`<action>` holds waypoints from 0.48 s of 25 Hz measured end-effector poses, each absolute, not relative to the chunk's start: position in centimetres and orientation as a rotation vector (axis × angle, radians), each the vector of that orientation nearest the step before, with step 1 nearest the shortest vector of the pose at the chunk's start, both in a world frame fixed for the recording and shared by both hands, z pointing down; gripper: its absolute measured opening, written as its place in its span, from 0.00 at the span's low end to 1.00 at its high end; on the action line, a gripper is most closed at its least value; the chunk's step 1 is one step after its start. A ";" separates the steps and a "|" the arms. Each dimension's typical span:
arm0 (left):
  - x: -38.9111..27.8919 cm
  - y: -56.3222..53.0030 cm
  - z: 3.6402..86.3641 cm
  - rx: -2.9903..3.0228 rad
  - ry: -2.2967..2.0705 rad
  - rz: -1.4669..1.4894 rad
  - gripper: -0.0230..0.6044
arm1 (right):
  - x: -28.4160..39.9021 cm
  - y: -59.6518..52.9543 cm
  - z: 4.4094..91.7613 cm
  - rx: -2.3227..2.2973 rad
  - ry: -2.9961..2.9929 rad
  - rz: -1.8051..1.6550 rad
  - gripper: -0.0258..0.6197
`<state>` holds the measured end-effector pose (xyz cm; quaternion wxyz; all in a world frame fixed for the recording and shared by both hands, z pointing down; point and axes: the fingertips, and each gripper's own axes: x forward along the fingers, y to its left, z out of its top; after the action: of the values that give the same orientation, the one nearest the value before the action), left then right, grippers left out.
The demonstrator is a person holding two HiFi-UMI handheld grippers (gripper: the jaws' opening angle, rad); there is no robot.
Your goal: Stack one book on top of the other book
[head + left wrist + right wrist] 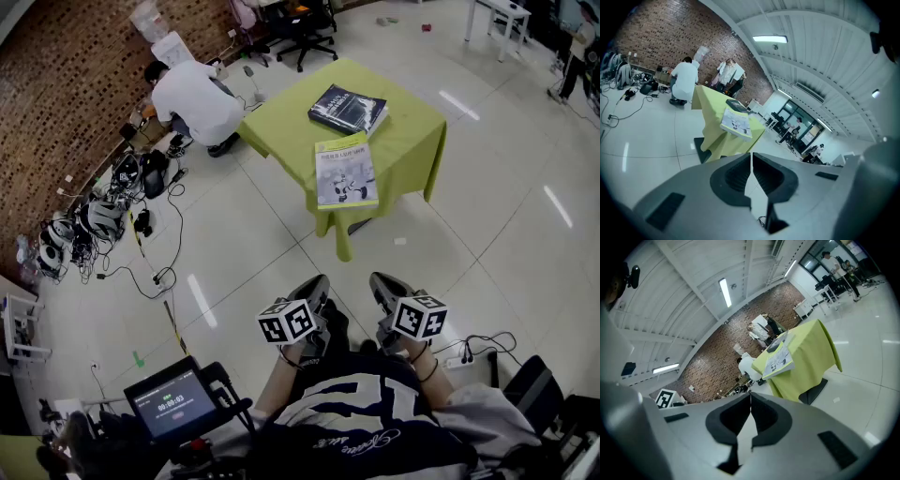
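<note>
Two books lie apart on a table with a yellow-green cloth [412, 131]. The light book with a pale green cover [345, 172] rests at the near edge. The dark book [347, 109] lies behind it, toward the far side. The light book [736, 123] [778, 360] also shows in both gripper views. My left gripper [317, 289] and right gripper [382, 289] hang close to my body, well short of the table. Both are shut with nothing between the jaws. The tips of the left gripper [751, 154] and of the right gripper [750, 394] meet.
A person in a white shirt [195, 98] crouches left of the table by the brick wall. Cables and gear [103, 220] litter the floor at left. An office chair [305, 23] stands behind the table. A small screen [172, 401] sits at lower left. White tiled floor lies between me and the table.
</note>
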<state>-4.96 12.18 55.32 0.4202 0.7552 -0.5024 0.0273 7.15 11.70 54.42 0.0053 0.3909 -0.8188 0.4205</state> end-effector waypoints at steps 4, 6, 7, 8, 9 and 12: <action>-5.8 11.1 56.0 1.854 -1.255 0.035 0.05 | 6.9 11.2 54.8 1.188 -2.571 1.304 0.04; -6.7 8.0 57.0 1.834 -1.231 0.034 0.12 | 6.1 8.6 55.6 1.182 -2.560 1.321 0.11; -7.2 6.0 57.5 1.826 -1.216 0.037 0.14 | 5.8 6.9 56.1 1.190 -2.546 1.333 0.11; -7.6 4.2 58.0 1.821 -1.202 0.045 0.15 | 5.6 5.3 56.5 1.202 -2.530 1.343 0.12; -8.0 2.5 58.4 1.820 -1.190 0.057 0.18 | 5.3 4.0 56.9 1.212 -2.514 1.352 0.13; -9.2 -1.5 59.1 1.830 -1.150 0.103 0.24 | 4.6 0.6 57.7 1.253 -2.471 1.378 0.17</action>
<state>-9.23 -1.47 59.13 0.4696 0.7467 -0.4692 0.0421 4.59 0.57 57.68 0.0237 0.4048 -0.7983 0.4453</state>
